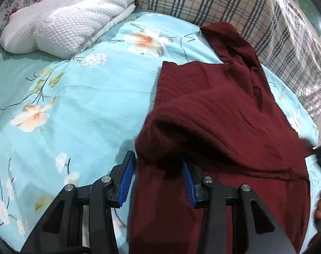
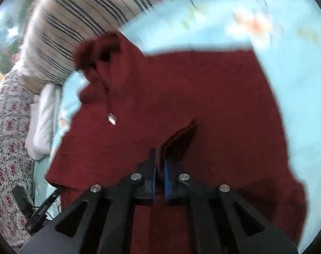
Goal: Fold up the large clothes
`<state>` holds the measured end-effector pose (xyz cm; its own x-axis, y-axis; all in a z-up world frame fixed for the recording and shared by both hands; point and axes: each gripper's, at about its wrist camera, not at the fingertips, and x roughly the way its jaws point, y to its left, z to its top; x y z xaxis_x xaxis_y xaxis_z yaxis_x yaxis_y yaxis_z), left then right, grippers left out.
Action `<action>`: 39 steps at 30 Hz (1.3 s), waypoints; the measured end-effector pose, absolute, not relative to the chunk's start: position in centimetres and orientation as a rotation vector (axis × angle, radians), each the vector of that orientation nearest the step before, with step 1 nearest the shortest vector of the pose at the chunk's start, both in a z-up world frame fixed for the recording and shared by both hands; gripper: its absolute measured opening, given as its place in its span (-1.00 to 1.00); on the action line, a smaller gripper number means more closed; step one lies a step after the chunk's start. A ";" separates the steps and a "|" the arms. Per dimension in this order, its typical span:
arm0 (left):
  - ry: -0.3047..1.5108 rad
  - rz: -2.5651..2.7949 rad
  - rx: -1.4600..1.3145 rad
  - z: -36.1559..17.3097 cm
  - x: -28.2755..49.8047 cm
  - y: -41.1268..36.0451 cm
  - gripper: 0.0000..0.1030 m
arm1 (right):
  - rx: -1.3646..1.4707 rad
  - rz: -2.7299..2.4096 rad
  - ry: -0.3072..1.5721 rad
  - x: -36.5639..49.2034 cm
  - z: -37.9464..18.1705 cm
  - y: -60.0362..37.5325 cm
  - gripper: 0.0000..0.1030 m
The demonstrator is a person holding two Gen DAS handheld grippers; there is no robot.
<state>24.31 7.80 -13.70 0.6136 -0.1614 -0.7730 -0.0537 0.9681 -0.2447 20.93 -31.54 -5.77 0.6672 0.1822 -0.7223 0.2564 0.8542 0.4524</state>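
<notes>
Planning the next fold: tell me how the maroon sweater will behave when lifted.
The maroon sweater will probably flop and sag; it already bunches in soft folds. Its ribbed knit likely grips the blue pads, not slips. It seems thick, so perhaps fairly heavy.

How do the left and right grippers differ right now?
The left gripper stands open, its blue fingers spread apart; the right gripper is nearly shut. A fold of the maroon garment droops loosely between the left gripper's fingers, while the right gripper pinches a small fold of it. Both have black frames and point down at the same garment on the floral bedsheet.
</notes>
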 end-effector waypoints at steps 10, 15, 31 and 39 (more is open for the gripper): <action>0.890 -0.013 -0.258 -13.5 24.6 7.6 -0.21 | 0.604 -0.174 0.727 16.3 -3.1 -37.9 -0.89; 0.884 -0.003 -0.316 -13.7 24.2 9.0 -0.21 | 0.622 -0.153 0.770 16.0 -5.6 -37.6 -0.89; 0.893 -0.167 -0.348 -10.5 21.3 10.1 -0.27 | 0.575 -0.301 0.783 12.3 -4.5 -38.6 -0.87; 0.891 -0.292 -0.230 -9.7 26.9 3.4 -0.25 | 0.468 -0.024 0.884 17.0 -5.1 -33.0 -0.87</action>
<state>26.93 3.44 -9.66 0.5936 -0.3436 -0.7277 0.1538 0.9360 -0.3166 17.02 -33.05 -5.06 0.6405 0.1703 -0.7488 0.2103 0.8989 0.3843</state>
